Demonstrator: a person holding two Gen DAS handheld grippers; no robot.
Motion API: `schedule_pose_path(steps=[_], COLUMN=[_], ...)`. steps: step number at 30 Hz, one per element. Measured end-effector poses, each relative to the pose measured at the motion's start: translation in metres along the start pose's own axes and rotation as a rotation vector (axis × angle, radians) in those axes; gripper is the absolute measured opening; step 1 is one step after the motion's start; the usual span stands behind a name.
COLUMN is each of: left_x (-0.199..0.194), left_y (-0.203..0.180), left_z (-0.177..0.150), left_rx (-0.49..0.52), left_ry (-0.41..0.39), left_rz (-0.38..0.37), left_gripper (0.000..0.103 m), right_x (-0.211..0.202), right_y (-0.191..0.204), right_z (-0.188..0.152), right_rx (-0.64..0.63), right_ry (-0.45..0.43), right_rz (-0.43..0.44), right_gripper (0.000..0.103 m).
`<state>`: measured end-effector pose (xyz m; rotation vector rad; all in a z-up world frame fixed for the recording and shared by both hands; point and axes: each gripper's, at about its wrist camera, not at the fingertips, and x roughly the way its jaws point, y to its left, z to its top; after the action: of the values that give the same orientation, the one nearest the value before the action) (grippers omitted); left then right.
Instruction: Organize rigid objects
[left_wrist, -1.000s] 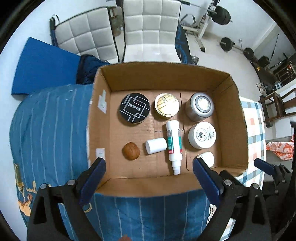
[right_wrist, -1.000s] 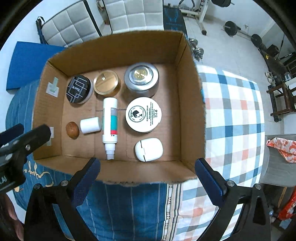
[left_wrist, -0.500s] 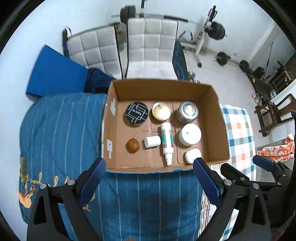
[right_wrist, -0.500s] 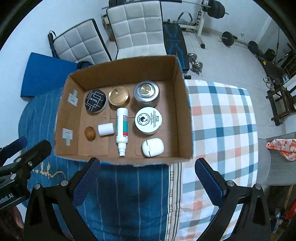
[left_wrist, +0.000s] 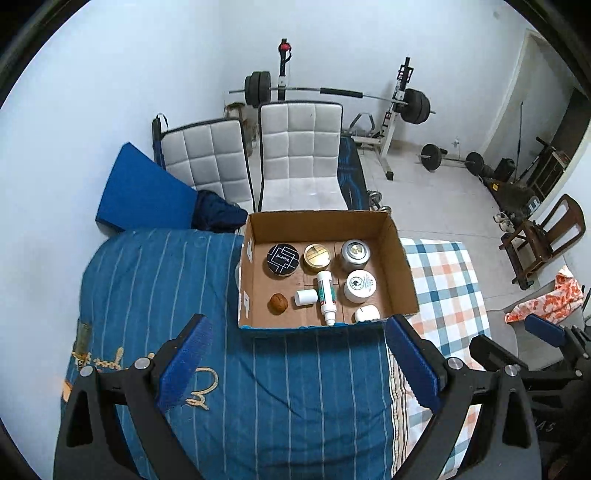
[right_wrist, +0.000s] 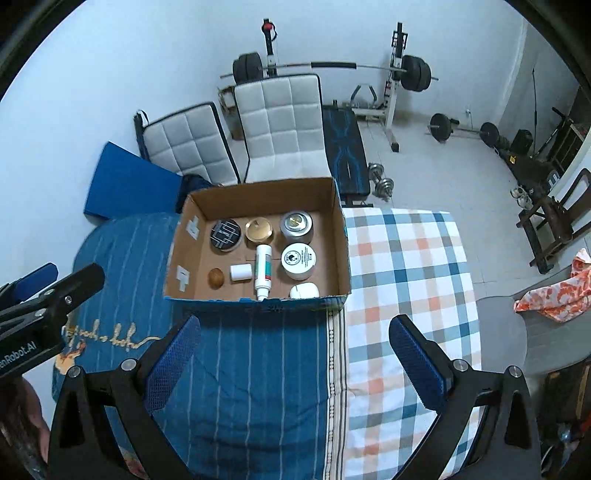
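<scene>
An open cardboard box (left_wrist: 404, 273) (right_wrist: 341, 243) sits on the bed. Inside are a black patterned tin (left_wrist: 282, 258), a gold-lidded jar (left_wrist: 317, 256), a silver tin (left_wrist: 355, 253), a white cream jar (left_wrist: 360, 285), a white tube (left_wrist: 325, 295), a small white cap (left_wrist: 306, 296), a brown round object (left_wrist: 278, 303) and a white case (left_wrist: 366, 314). My left gripper (left_wrist: 297, 360) is open and empty, held well back above the blue bedcover. My right gripper (right_wrist: 293, 358) is open and empty, likewise back from the box.
The bed has a blue striped cover (left_wrist: 155, 295) and a checked cover (right_wrist: 406, 266). Two white padded chairs (left_wrist: 299, 158), a blue mat (left_wrist: 140, 192), a weight bench with barbell (right_wrist: 347, 147) and a grey chair with orange cloth (right_wrist: 554, 291) surround it.
Both grippers have pulled up and back from the box, which now looks much smaller and farther. The box contents have not moved. Both grippers stay open.
</scene>
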<state>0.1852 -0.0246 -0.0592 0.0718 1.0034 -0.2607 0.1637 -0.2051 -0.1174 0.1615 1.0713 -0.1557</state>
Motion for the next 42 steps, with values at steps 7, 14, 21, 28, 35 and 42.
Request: schedule_pose_path(steps=[7, 14, 21, 28, 35, 42], left_x=[-0.040, -0.058, -0.069, -0.070, -0.069, -0.068], left_y=[-0.004, -0.005, -0.006, -0.009, -0.011, -0.012], left_z=[-0.013, -0.020, -0.017, -0.019, -0.022, -0.023], left_rx=[0.018, 0.012, 0.015, 0.022, 0.024, 0.030], left_ry=[-0.043, -0.062, -0.092, -0.097, -0.085, -0.082], left_rz=[-0.018, -0.034, -0.023, -0.023, -0.032, -0.031], left_gripper=[0.097, 0.097, 0.097, 0.097, 0.097, 0.097], right_x=[-0.051, -0.081, -0.100, -0.106, -0.106, -0.105], right_y=[0.000, -0.001, -0.001, -0.003, -0.004, -0.009], right_z=[-0.012, -0.016, -0.014, -0.012, -0.013, -0.015], right_rx=[-0.002, -0.006, -0.016, -0.013, -0.005, 0.017], right_ry=[-0.041, -0.081, -0.119, -0.131, -0.138, -0.140], right_rz=[0.018, 0.007, -0.009, -0.023, -0.032, -0.042], right_gripper=[0.103, 0.103, 0.103, 0.103, 0.103, 0.103])
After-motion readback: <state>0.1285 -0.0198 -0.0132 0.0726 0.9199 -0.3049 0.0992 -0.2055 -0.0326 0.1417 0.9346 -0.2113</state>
